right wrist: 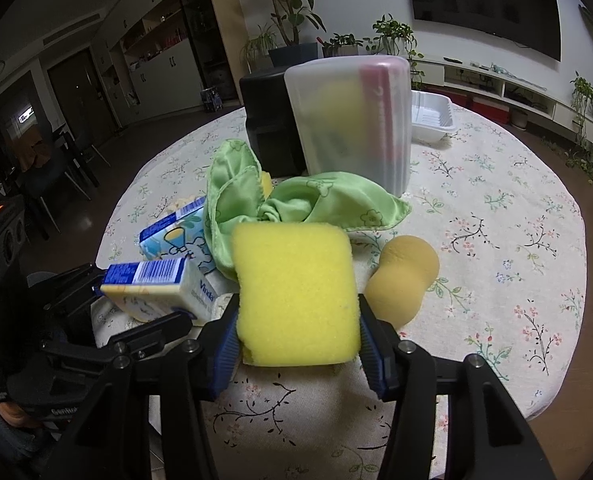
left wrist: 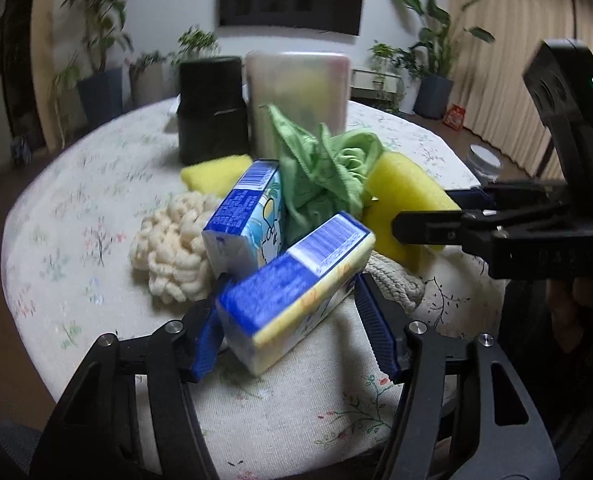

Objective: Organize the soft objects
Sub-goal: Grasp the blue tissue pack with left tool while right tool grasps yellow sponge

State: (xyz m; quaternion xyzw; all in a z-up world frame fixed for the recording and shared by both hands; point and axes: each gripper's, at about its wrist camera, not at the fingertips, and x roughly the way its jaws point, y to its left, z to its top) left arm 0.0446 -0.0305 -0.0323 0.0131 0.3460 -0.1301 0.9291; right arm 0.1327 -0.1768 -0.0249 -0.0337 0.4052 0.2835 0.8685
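The left gripper [left wrist: 292, 320] pinches a tissue pack [left wrist: 296, 288], tilted up off the table [left wrist: 76, 216]. To its right, the right gripper [right wrist: 296, 336] clamps a yellow sponge [right wrist: 296, 292], lifted clear. Little looks sorted: the bin [right wrist: 352, 120] seems to hold one sponge, while a second pack [left wrist: 248, 216], the green cloth [right wrist: 316, 200] and more lie loose. Only the left view shows the white puff [left wrist: 172, 248]; only the right shows the tan sponge [right wrist: 404, 280] and tray [right wrist: 432, 116].

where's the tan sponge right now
In the right wrist view, the tan sponge lies on the tablecloth, right of the yellow sponge, below the green cloth.
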